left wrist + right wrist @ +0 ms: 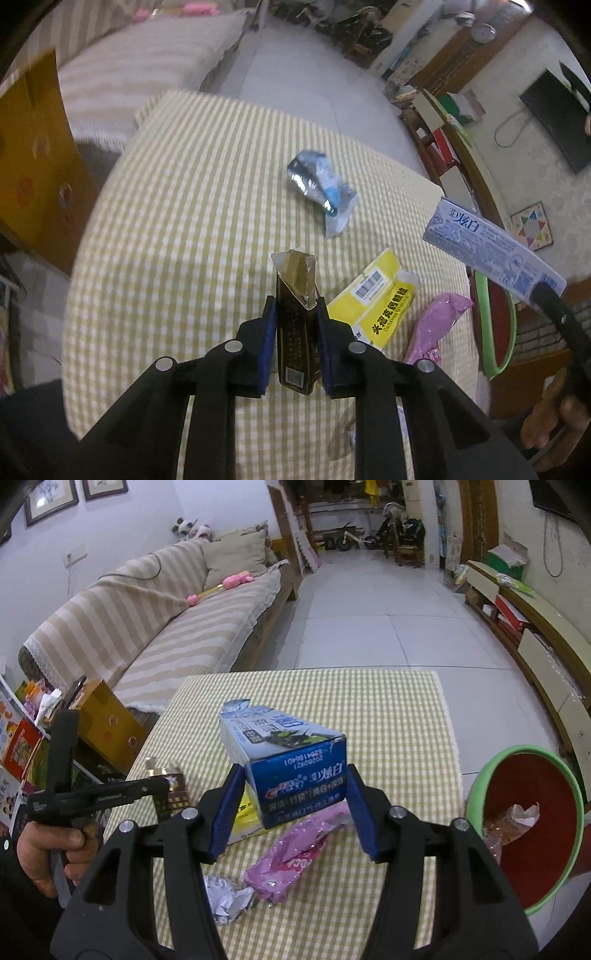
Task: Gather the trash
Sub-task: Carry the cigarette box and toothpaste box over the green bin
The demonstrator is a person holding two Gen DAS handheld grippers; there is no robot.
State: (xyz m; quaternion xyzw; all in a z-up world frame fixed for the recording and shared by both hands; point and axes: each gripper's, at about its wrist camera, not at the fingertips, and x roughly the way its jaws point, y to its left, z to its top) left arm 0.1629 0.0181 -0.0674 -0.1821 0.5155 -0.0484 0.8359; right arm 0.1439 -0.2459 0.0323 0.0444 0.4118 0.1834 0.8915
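Observation:
My left gripper (295, 301) is shut on a dark brown and gold pack (295, 328), held above the yellow-checked table (184, 221). In the right wrist view that pack (171, 794) shows at the left, in the left gripper (162, 782). My right gripper (295, 771) is shut on a blue toothpaste box (284, 746), which hangs over the table's right side (487, 247). On the cloth lie a crumpled blue-white wrapper (321, 184), a yellow box (373, 306), a pink wrapper (291, 856) and a ball of silver foil (229, 901).
A green bin with a red inside (491, 771) stands tilted off the table's right edge, with crumpled paper in it. A striped sofa (166, 627) and a brown cardboard box (107, 716) are to the left. A low TV cabinet (535, 642) lines the right wall beyond white floor tiles (369, 627).

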